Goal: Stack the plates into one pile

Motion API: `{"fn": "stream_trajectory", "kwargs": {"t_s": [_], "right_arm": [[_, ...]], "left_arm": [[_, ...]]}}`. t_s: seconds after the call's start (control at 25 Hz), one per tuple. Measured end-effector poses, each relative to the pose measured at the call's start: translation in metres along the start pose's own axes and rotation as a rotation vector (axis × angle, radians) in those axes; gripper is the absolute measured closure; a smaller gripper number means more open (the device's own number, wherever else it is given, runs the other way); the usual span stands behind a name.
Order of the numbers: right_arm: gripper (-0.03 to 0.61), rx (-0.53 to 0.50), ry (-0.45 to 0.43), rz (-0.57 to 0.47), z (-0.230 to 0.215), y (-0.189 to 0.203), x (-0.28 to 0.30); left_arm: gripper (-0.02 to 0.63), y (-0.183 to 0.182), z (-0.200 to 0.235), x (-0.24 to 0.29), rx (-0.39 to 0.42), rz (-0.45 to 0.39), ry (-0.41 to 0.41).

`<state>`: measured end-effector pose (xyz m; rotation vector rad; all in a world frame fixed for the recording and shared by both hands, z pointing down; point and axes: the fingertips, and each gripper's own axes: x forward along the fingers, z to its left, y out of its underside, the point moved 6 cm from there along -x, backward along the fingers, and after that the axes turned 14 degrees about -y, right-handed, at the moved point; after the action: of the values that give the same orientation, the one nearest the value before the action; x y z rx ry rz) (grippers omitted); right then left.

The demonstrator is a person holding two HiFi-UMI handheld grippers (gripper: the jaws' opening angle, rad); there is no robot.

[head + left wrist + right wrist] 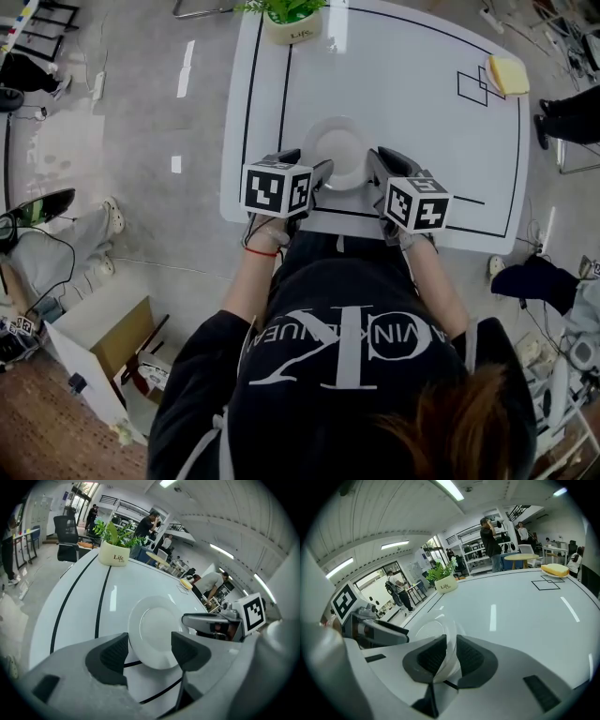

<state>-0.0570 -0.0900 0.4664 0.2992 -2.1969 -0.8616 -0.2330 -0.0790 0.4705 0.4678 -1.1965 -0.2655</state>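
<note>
White desk [403,103] with black lines; one white plate [337,150] is near its front edge, right between the two grippers; right gripper [449,654] has its jaws clamped on the plate's rim; left gripper [150,649] jaws are spread wide, plate edge in the gap, pads not gripping it.

Top: black short-sleeved T-shirt [337,366] with large white lettering.
Left wrist: thin red band [261,251].
Left gripper [150,652]: pale grey moulded shell, two dark ribbed pads [114,654].
Right gripper [446,656]: matching grey shell, dark ribbed pads [471,657].
Marker cubes [277,189]: white faces with black square codes, one per gripper.
</note>
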Motion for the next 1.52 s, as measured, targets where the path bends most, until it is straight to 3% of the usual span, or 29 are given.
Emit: {"fn": "stream_trajectory", "kwargs": {"t_s": [0.24,1.52], "right_arm": [[0.509,0.002,0.015,0.003,-0.003,0.002,0.003],[0.508,-0.022,0.043,0.028,-0.013,0.008,0.0]], "left_arm": [[0.296,0.001,-0.004,0.005,0.053,0.014,-0.006],[0.273,0.004,-0.005,0.011,0.054,0.047,0.028]]}}
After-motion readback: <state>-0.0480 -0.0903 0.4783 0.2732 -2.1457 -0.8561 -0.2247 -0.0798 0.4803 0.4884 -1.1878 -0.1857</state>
